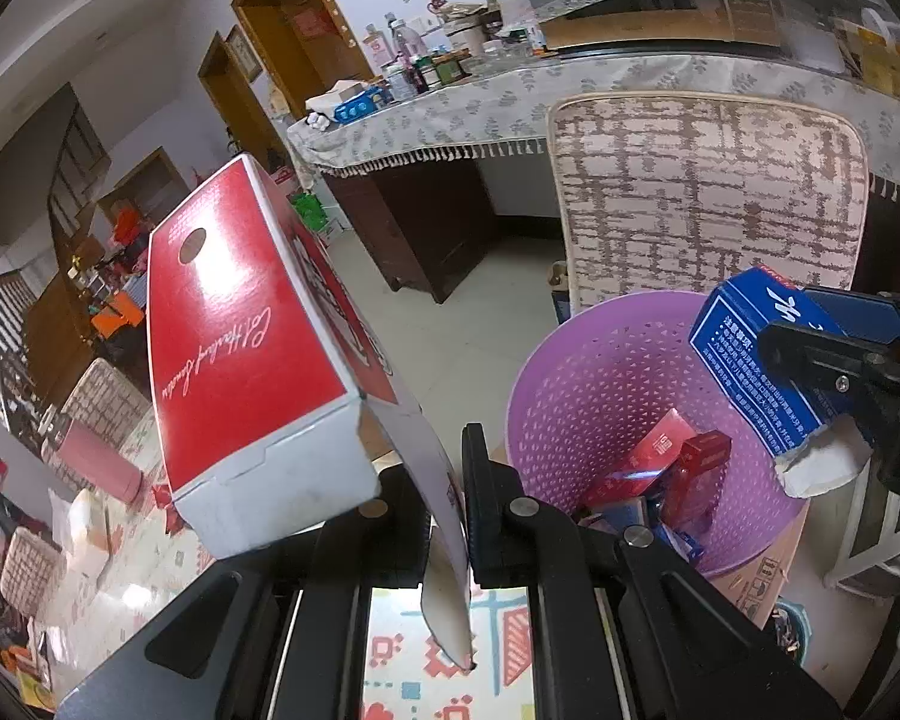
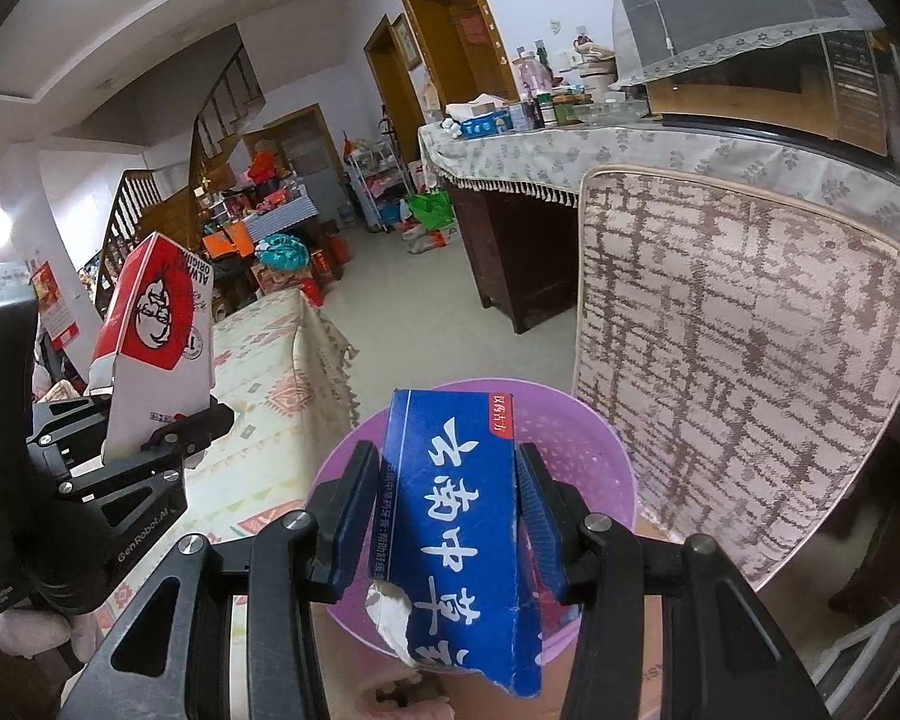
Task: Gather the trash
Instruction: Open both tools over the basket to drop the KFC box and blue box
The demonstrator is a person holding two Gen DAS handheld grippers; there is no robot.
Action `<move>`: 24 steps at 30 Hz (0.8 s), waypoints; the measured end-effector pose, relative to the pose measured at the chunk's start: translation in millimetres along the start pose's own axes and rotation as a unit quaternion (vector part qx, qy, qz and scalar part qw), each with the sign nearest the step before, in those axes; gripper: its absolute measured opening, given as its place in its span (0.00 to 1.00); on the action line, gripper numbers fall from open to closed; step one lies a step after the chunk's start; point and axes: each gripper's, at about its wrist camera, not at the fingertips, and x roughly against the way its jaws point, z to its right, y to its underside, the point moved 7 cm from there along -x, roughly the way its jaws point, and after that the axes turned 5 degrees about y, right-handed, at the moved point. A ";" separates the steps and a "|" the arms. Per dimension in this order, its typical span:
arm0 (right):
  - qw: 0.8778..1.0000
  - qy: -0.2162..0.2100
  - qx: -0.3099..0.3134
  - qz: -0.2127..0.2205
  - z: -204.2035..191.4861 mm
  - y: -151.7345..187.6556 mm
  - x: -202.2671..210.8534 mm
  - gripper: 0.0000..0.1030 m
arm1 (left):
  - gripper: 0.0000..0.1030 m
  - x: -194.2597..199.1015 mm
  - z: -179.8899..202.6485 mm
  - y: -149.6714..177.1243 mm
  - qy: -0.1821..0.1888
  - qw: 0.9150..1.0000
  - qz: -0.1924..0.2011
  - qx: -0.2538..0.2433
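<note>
Room: cluttered living space, patterned desk (image 2: 258, 372) at nine o'clock.
Bin (image 2: 594, 438): purple, twelve o'clock, your drop target.
Left gripper (image 1: 444, 480): fingers clenched on red box (image 1: 240, 348) flap.
Right gripper (image 2: 450, 510): fingers grasping blue carton (image 2: 456, 528) over bin.

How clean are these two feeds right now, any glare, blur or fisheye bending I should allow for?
Left wrist view: sharp, strong fisheye curving the table edge, dark vignette corners, glare patch on the lower-left floor mat; red box crisp. Right wrist view: bright ceiling light blown out top left, blue box text readable, chair cushion bowed by distortion.
</note>
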 end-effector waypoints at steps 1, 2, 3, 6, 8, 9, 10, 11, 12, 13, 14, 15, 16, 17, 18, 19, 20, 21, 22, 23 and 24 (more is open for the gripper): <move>1.000 0.002 -0.001 0.000 1.9 0.1 -0.1 0.49 | 0.09 -1.1 1.4 -1.4 0.001 1.000 0.000 -0.002; 1.000 0.003 -0.002 0.000 3.3 0.5 0.1 0.49 | 0.09 -2.0 2.4 -2.2 0.001 1.000 0.000 -0.003; 1.000 0.004 -0.005 -0.001 5.9 0.7 -0.3 0.49 | 0.09 -3.3 3.8 -3.7 0.003 1.000 0.001 -0.004; 1.000 0.006 -0.009 -0.002 10.3 0.7 -1.3 0.49 | 0.09 -5.9 5.9 -5.6 0.005 1.000 0.000 -0.004; 1.000 0.008 -0.012 -0.003 12.9 1.4 -2.1 0.49 | 0.09 -8.2 6.9 -7.0 0.007 1.000 -0.002 -0.004; 1.000 0.008 -0.013 -0.003 13.6 1.8 -2.7 0.49 | 0.09 -9.5 7.7 -8.0 0.008 1.000 -0.003 -0.005; 1.000 0.008 -0.015 -0.004 15.1 2.2 -3.3 0.49 | 0.09 -12.3 9.2 -10.1 0.009 1.000 -0.004 -0.006; 1.000 0.008 -0.015 -0.004 15.0 2.1 -3.8 0.49 | 0.09 -13.7 10.3 -10.9 0.010 1.000 -0.005 -0.007; 1.000 0.008 -0.016 -0.004 15.3 3.2 -4.1 0.49 | 0.09 -15.3 11.0 -11.5 0.011 1.000 -0.005 -0.007; 1.000 0.009 -0.017 -0.005 16.5 3.8 -4.5 0.49 | 0.09 -16.6 11.4 -11.9 0.012 1.000 -0.007 -0.007; 1.000 0.009 -0.018 -0.005 17.1 3.6 -5.1 0.49 | 0.09 -18.7 12.0 -12.5 0.015 1.000 -0.009 -0.006; 1.000 0.009 -0.020 -0.006 18.4 4.2 -5.4 0.49 | 0.09 -19.7 12.3 -12.6 0.017 1.000 -0.010 -0.004; 1.000 0.009 -0.022 -0.006 19.7 4.4 -6.0 0.49 | 0.09 -20.8 12.2 -12.9 0.019 1.000 -0.011 -0.002; 1.000 0.008 -0.023 -0.007 20.4 4.9 -6.1 0.49 | 0.09 -22.1 12.1 -13.3 0.021 1.000 -0.012 0.000; 1.000 0.008 -0.025 -0.007 21.3 4.9 -6.5 0.49 | 0.09 -23.2 12.4 -13.8 0.024 1.000 -0.012 0.001; 1.000 0.008 -0.027 -0.007 22.5 5.6 -6.5 0.49 | 0.09 -23.7 13.3 -13.7 0.026 1.000 -0.013 0.001; 1.000 0.007 -0.029 -0.008 23.7 6.3 -6.7 0.49 | 0.09 -24.5 14.1 -13.7 0.026 1.000 -0.013 0.001; 0.999 0.008 -0.030 -0.009 24.6 6.8 -7.3 0.49 | 0.09 -25.6 14.9 -13.7 0.027 1.000 -0.014 0.001; 0.999 0.008 -0.033 -0.010 26.2 7.5 -7.7 0.49 | 0.09 -26.1 15.5 -13.4 0.027 1.000 -0.015 0.001; 0.999 0.008 -0.034 -0.011 26.7 7.8 -7.9 0.49 | 0.09 -27.0 16.1 -13.3 0.028 0.999 -0.016 0.001; 0.999 0.007 -0.037 -0.011 28.0 8.3 -8.1 0.49 | 0.09 -27.9 16.8 -13.3 0.028 0.999 -0.017 0.000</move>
